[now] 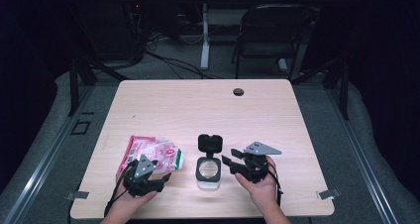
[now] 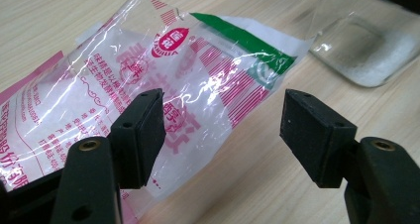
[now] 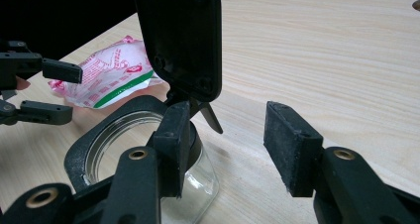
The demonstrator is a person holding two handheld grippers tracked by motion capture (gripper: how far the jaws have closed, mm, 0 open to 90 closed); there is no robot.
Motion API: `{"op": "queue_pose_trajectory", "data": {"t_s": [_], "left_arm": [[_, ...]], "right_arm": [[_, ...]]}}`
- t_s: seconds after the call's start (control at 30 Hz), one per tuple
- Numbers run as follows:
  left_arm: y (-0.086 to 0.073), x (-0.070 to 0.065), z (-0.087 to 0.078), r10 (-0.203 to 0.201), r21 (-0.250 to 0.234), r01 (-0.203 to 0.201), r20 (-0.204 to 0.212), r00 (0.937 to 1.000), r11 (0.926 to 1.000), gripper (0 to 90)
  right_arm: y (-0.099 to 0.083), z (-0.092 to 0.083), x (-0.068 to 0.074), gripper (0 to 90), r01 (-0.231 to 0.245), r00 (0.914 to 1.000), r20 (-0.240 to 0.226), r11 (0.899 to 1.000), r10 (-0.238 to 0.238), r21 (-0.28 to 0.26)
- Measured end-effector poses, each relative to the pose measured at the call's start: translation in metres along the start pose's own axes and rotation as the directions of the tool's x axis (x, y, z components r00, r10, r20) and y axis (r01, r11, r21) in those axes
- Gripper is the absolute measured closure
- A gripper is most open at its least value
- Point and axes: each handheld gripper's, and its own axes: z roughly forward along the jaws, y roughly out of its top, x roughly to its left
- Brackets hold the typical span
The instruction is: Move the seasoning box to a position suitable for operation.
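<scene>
A crumpled clear plastic bag [image 1: 153,152] with pink print and a green stripe lies flat on the wooden table [image 1: 198,110] at the front left. My left gripper [image 1: 163,177] hovers low over its near edge, open, with the bag [image 2: 198,70] partly under the left pad and bare wood between the pads [image 2: 223,125]. A glass jar [image 1: 208,170] stands at the front centre, its black hinged lid [image 1: 209,143] flipped up. My right gripper [image 1: 229,159] is open just right of the jar. Its left pad sits by the black rim [image 3: 79,154] below the lid [image 3: 181,35], with nothing between the jaws [image 3: 223,144].
White grains lie in the bottom of the jar [image 2: 361,45]. A round cable hole [image 1: 238,91] is near the table's far edge. Behind the table stand a folding chair [image 1: 270,33] and cables on the floor. The far half of the table is bare wood.
</scene>
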Motion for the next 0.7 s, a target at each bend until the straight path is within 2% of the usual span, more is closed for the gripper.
{"op": "queue_pose_trajectory", "data": {"t_s": [0.1, 0.33, 0.43, 0.7], "left_arm": [[-0.001, -0.001, 0.003, 0.005, 0.013, -0.004, -0.004, 1.0000, 0.9999, 33.8], [-0.002, -0.003, 0.012, 0.049, 0.035, -0.047, -0.035, 0.9982, 0.9983, 33.8], [-0.003, -0.005, 0.015, 0.079, 0.047, -0.076, -0.056, 0.9953, 0.9960, 33.8], [-0.005, -0.004, 0.021, 0.108, 0.055, -0.103, -0.103, 0.9889, 0.9932, 33.9]], "right_arm": [[-0.001, 0.000, 0.000, 53.1, -0.002, 1.0000, 0.000, 1.000, 0.002, -0.001], [-0.001, -0.001, -0.002, 53.0, -0.012, 0.9999, 0.002, 1.000, 0.012, -0.008], [-0.001, -0.001, -0.002, 53.0, -0.011, 0.9999, 0.002, 1.000, 0.011, -0.003], [-0.001, -0.001, -0.002, 53.0, -0.016, 0.9999, -0.002, 1.000, 0.016, -0.006]]}}
